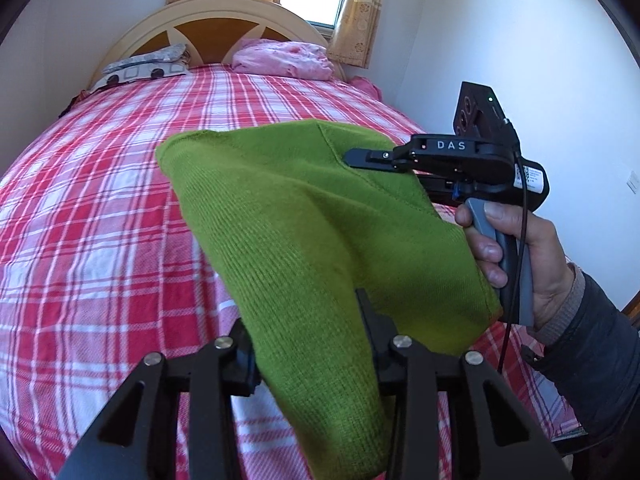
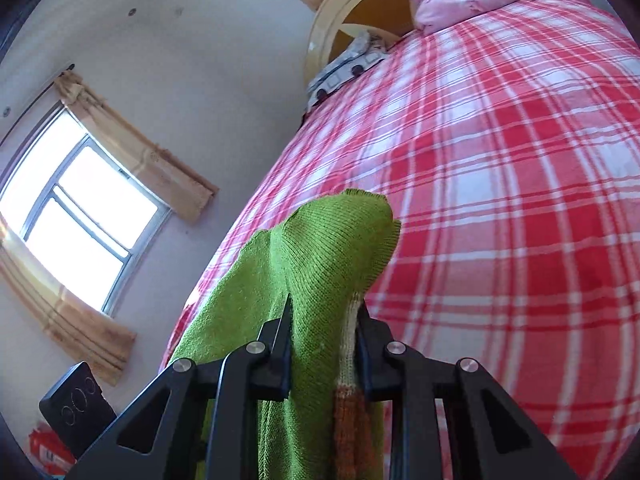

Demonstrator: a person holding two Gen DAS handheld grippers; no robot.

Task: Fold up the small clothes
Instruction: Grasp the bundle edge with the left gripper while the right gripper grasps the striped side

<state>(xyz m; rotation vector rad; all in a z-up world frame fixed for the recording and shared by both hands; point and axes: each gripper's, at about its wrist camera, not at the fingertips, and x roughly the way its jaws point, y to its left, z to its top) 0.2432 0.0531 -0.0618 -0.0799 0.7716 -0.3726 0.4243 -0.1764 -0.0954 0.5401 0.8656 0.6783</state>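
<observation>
A green knitted garment (image 1: 304, 232) hangs in the air above the bed, stretched between both grippers. My left gripper (image 1: 312, 320) is shut on its near edge; the cloth drapes over the fingers. My right gripper (image 1: 360, 158) shows at the right of the left wrist view, held by a hand, shut on the far edge of the garment. In the right wrist view the right gripper (image 2: 324, 308) pinches the green garment (image 2: 320, 256), which bunches up between the fingers; a cream and orange striped band (image 2: 348, 380) shows beside the right finger.
The bed has a red and white plaid sheet (image 1: 120, 200). A pink pillow (image 1: 280, 58) and a grey patterned pillow (image 1: 144, 64) lie by the headboard (image 1: 216, 20). A white wall (image 1: 520, 60) runs along the bed's right side. A window with curtains (image 2: 80, 208) is at the left.
</observation>
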